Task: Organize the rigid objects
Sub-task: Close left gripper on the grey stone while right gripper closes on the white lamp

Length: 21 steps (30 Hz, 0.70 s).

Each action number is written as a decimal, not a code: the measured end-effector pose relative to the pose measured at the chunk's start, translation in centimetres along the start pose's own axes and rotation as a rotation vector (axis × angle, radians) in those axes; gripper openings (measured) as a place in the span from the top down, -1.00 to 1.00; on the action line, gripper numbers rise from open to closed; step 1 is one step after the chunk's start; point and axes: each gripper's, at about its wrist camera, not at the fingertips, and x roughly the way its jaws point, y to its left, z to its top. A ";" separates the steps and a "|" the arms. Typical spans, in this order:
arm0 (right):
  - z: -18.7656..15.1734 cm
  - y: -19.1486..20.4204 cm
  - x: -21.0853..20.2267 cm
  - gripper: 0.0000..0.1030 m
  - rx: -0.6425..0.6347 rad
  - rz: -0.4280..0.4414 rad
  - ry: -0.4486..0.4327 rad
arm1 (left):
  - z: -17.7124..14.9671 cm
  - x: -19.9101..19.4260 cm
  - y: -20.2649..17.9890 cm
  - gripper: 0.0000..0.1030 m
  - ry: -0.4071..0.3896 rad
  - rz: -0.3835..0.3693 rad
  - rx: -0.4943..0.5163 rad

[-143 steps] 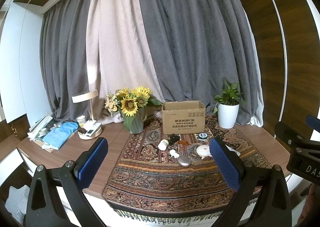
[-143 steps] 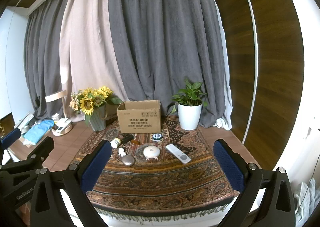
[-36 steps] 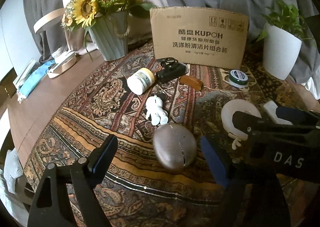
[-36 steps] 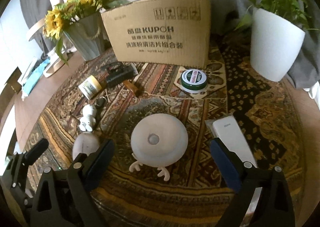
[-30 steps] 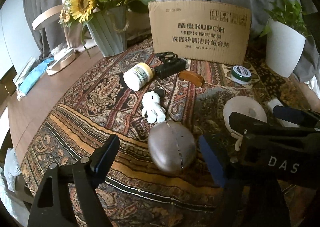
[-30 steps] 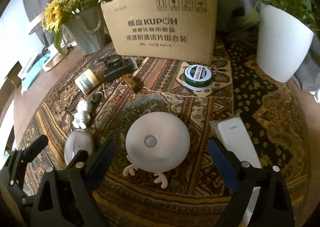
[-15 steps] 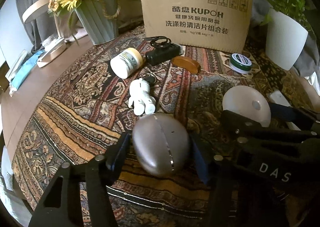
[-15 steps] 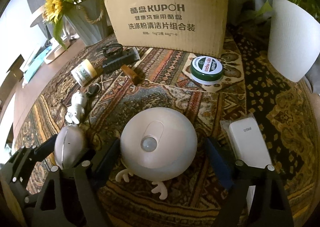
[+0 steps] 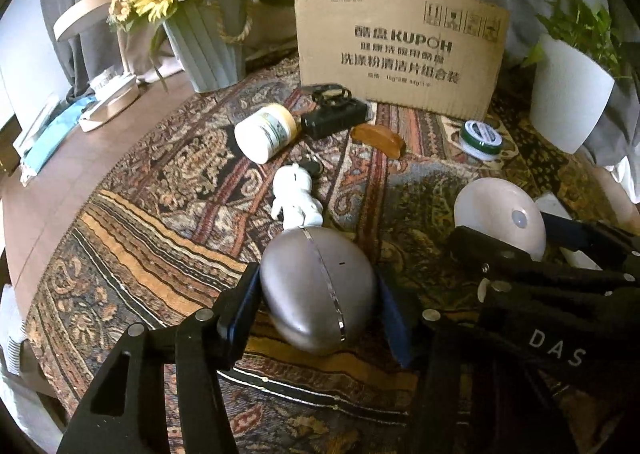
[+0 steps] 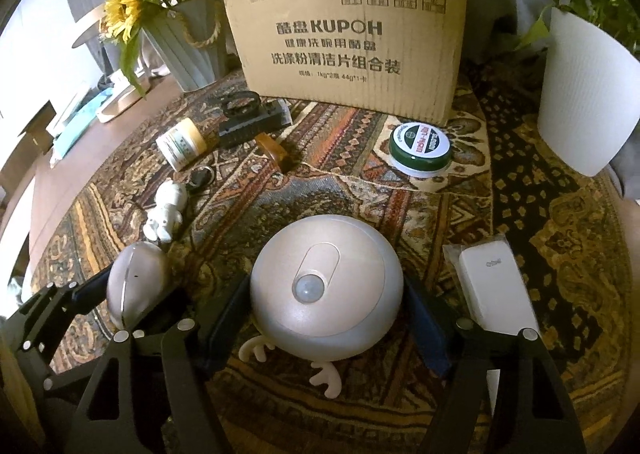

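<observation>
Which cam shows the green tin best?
Right wrist: the green tin sits near and unobstructed, lid label facing the lens. In the left wrist view it is smaller and farther off, by the cardboard box.

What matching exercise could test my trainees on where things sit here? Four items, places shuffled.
Items:
1. grey egg-shaped case
2. round white night light
3. green tin
4. white jar

Places:
A. lying on its side near the black device
B. between the left gripper fingers
C. in front of the cardboard box, right end
D. between the right gripper fingers

Pairs: 1-B, 2-D, 3-C, 4-A
</observation>
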 end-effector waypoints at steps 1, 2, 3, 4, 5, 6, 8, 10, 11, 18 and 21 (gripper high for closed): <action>0.0 0.0 -0.3 -0.46 0.003 0.000 -0.003 | 0.1 -0.3 0.1 -0.06 -0.006 -0.003 0.001; 0.1 0.0 -0.6 -0.46 0.010 0.003 -0.008 | 0.2 -0.8 0.1 -0.06 -0.015 -0.006 0.002; 0.1 0.0 -0.9 -0.46 0.016 0.006 -0.011 | 0.3 -1.1 0.2 -0.06 -0.021 -0.009 0.002; 0.2 0.0 -1.2 -0.46 0.022 0.009 -0.015 | 0.5 -1.5 0.3 -0.06 -0.028 -0.011 0.002; 0.3 0.0 -1.6 -0.46 0.026 0.009 -0.022 | 0.7 -1.9 0.4 -0.06 -0.038 -0.011 0.005; 0.3 0.1 -2.0 -0.46 0.027 0.006 -0.032 | 0.8 -2.3 0.5 -0.06 -0.046 -0.010 0.006; 0.6 0.2 -2.9 -0.46 0.027 -0.006 -0.050 | 1.2 -3.1 0.8 -0.06 -0.064 -0.011 0.004; 0.7 0.2 -3.7 -0.46 0.038 -0.016 -0.067 | 1.6 -3.8 1.1 -0.06 -0.078 -0.008 0.004; 0.8 0.2 -4.2 -0.46 0.045 -0.022 -0.075 | 1.8 -4.2 1.3 -0.06 -0.087 -0.007 0.004; 1.4 0.6 -7.4 -0.46 0.071 -0.055 -0.133 | 3.8 -7.4 2.0 -0.07 -0.167 -0.032 0.020; 1.8 0.7 -9.0 -0.46 0.080 -0.069 -0.164 | 4.6 -8.4 2.3 -0.07 -0.188 -0.047 0.021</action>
